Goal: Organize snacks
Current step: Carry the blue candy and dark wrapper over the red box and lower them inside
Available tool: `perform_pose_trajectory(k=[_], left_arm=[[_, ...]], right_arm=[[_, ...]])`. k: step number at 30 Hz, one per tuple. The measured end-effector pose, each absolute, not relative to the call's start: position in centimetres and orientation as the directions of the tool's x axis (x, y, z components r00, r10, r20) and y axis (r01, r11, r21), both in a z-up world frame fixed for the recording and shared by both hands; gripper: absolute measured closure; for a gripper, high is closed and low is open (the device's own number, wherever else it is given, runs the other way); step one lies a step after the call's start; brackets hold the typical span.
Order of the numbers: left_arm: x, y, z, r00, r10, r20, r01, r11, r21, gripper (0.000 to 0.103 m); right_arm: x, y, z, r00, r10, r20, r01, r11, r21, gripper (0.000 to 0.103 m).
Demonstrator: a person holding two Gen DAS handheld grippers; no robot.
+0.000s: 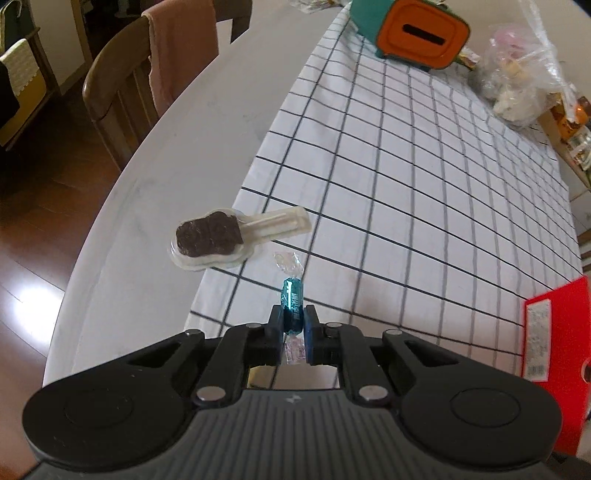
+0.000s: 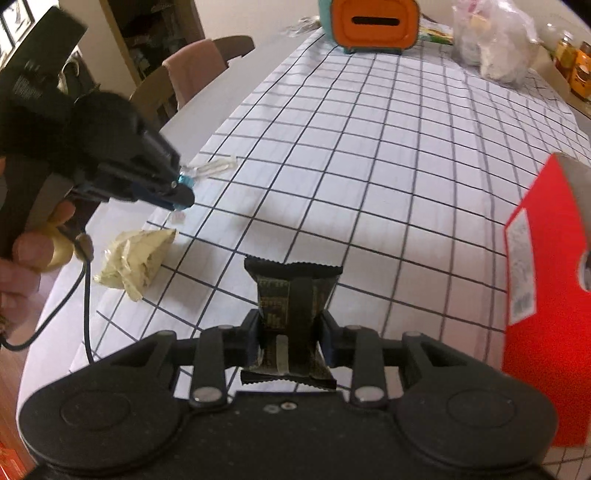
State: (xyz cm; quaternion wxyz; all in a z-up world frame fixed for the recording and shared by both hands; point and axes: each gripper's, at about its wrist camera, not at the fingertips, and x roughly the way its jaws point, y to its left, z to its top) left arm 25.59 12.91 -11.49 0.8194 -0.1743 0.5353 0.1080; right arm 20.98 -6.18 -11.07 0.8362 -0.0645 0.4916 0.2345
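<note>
My left gripper (image 1: 293, 320) is shut on a small teal-wrapped candy (image 1: 291, 301), held above the checked cloth (image 1: 406, 177). It also shows in the right wrist view, where the left gripper (image 2: 181, 186) hangs at the left with the teal candy (image 2: 183, 180) at its tip. My right gripper (image 2: 290, 325) is shut on a dark snack packet (image 2: 291, 291) with gold print, lifted off the cloth. A chocolate lollipop in clear packaging (image 1: 218, 236) lies at the cloth's left edge. A crumpled yellowish wrapper (image 2: 136, 258) lies on the cloth near the left gripper.
A red box (image 1: 554, 347) stands at the right, also the red box (image 2: 546, 277) in the right wrist view. At the far end sit a teal-and-orange container (image 1: 417, 33) and a clear plastic bag (image 1: 524, 74) of items. A wooden chair (image 1: 122, 85) stands beside the table.
</note>
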Motion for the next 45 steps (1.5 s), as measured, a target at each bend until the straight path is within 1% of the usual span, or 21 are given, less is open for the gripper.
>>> perform_pose_trajectory(k=[11, 16, 26, 30, 34, 38, 41, 45], left_arm=[[22.7, 8.5, -7.4, 0.457, -0.013, -0.889, -0.266, 0.952, -0.151, 0.092], [21.6, 4.5, -5.1, 0.494, -0.027, -0.869, -0.189, 0.972, -0.137, 0.092], [20.6, -4.7, -2.5, 0.527, -0.075, -0.846, -0.055, 0.991, -0.122, 0.092], [20.8, -7.6, -2.8, 0.528, -0.093, -0.844, -0.025, 0.992, -0.125, 0.092], [21.1, -8.4, -3.9, 0.502, -0.078, -0.861, -0.053, 0.991, -0.12, 0.092], [21.5, -8.8, -5.5, 0.468, -0.077, -0.88, -0.033, 0.994, -0.105, 0.092], [21.5, -9.3, -6.9, 0.449, -0.1, -0.888, 0.04, 0.995, -0.092, 0.092], [20.7, -10.0, -8.6, 0.429, -0.138, -0.893, 0.187, 0.98, -0.061, 0.092]], right_arm=[[19.6, -11.1, -6.6, 0.454, 0.365, -0.813, -0.435, 0.887, 0.155, 0.072], [19.0, -14.5, -4.9, 0.477, 0.376, -0.794, -0.422, 0.891, 0.168, 0.072], [18.5, -21.9, -2.9, 0.527, 0.361, -0.769, -0.382, 0.909, 0.166, 0.072], [18.6, -25.0, -2.6, 0.545, 0.343, -0.765, -0.363, 0.919, 0.153, 0.072], [18.7, -27.4, -2.9, 0.547, 0.344, -0.763, -0.358, 0.92, 0.159, 0.072], [18.7, -28.8, -3.0, 0.551, 0.339, -0.763, -0.349, 0.924, 0.158, 0.072], [18.6, -29.3, -3.3, 0.536, 0.35, -0.768, -0.347, 0.921, 0.177, 0.072], [17.7, -29.4, -3.8, 0.527, 0.36, -0.77, -0.359, 0.916, 0.182, 0.072]])
